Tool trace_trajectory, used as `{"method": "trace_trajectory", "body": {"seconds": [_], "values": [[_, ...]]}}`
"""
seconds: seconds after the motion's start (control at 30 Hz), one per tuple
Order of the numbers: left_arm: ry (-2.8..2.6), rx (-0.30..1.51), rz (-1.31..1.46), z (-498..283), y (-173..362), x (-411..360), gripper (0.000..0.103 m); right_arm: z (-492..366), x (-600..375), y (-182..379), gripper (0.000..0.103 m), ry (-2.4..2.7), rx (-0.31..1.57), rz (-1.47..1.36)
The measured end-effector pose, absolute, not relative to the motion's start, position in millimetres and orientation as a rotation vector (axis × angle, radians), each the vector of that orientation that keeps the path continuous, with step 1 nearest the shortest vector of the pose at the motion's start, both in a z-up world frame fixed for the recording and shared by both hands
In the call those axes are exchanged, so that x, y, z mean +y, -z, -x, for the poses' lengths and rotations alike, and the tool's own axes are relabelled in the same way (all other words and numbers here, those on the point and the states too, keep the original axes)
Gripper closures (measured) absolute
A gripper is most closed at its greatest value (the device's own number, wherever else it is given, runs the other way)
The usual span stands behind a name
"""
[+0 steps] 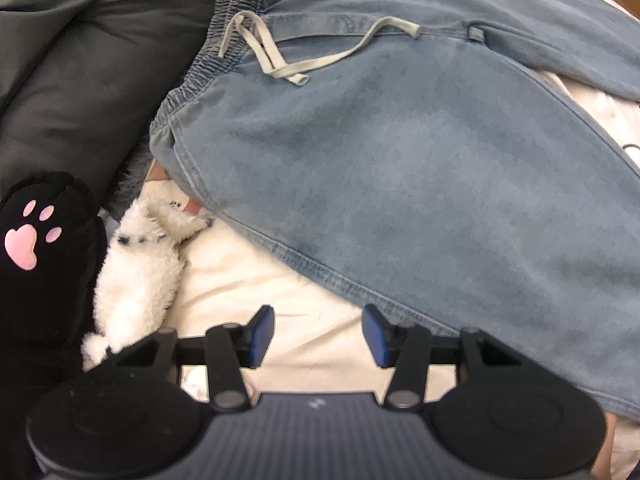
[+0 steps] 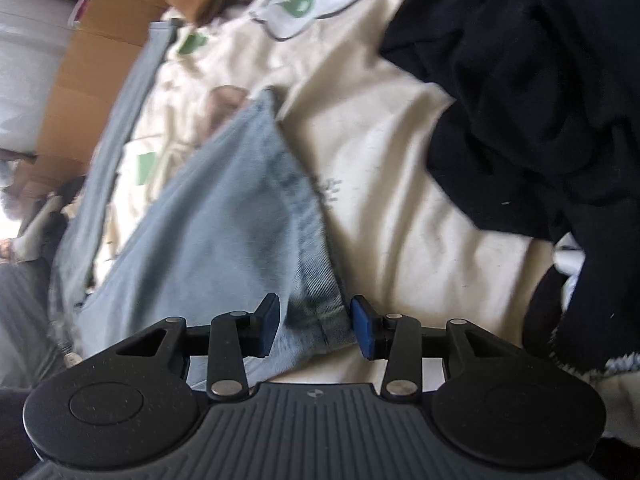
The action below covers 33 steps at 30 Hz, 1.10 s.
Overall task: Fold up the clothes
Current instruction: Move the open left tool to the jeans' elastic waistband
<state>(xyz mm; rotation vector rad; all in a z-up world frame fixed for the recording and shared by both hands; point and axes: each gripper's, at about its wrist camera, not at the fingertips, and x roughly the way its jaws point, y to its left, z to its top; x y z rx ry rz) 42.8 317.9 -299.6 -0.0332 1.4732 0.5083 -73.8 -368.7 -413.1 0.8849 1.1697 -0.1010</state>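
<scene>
Left wrist view only: the waistband end of the light blue jeans [image 1: 400, 152] fills the upper right of the frame, with an elastic waist and one grey drawstring [image 1: 280, 60]; a dark grey quilt [image 1: 80, 60] lies at upper left, a black paw-print plush [image 1: 36, 240] at left, a white fluffy toy [image 1: 140, 264] just beside it.
Right wrist view only: a jeans leg hem [image 2: 312, 280] runs from centre down to the jaws; a black garment [image 2: 540, 100] is heaped at upper right; cardboard boxes [image 2: 100, 60] stand at upper left.
Both views: a cream printed sheet [image 1: 248, 280] lies under everything.
Left gripper [image 1: 318, 336]: low over the bare sheet at lower centre, jaws spread apart and grasping nothing, the jeans edge just beside the right-hand pad.
Right gripper [image 2: 314, 328]: low at the leg hem, jaws parted with the hem cloth lying between the pads; whether they touch the cloth cannot be told.
Counts: two grippers, one pair of jeans, one black garment, one plush, one white toy.
</scene>
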Motion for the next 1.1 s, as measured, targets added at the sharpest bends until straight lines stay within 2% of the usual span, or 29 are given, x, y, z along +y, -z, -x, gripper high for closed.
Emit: {"method": "trace_trajectory", "body": {"seconds": [0.23, 0.27, 0.3, 0.37, 0.9, 1.1], "values": [[-0.487, 1.470, 0.030, -44, 300, 311, 0.052, 65, -357, 412, 0.063, 0.075, 1.260, -0.726], [-0.484, 1.468, 0.031, -44, 300, 310, 0.052, 63, -355, 411, 0.067, 0.071, 1.274, -0.703], [-0.484, 1.467, 0.032, -44, 300, 310, 0.052, 61, -353, 411, 0.077, 0.068, 1.288, -0.679], [-0.484, 1.465, 0.035, -44, 301, 310, 0.052, 56, -348, 407, 0.080, 0.061, 1.317, -0.630], [-0.588, 1.361, 0.239, -40, 310, 350, 0.052, 43, -334, 350, 0.081, 0.061, 1.442, -0.384], [-0.671, 1.257, 0.381, -38, 316, 381, 0.053, 44, -329, 363, 0.081, 0.080, 1.498, -0.358]]}}
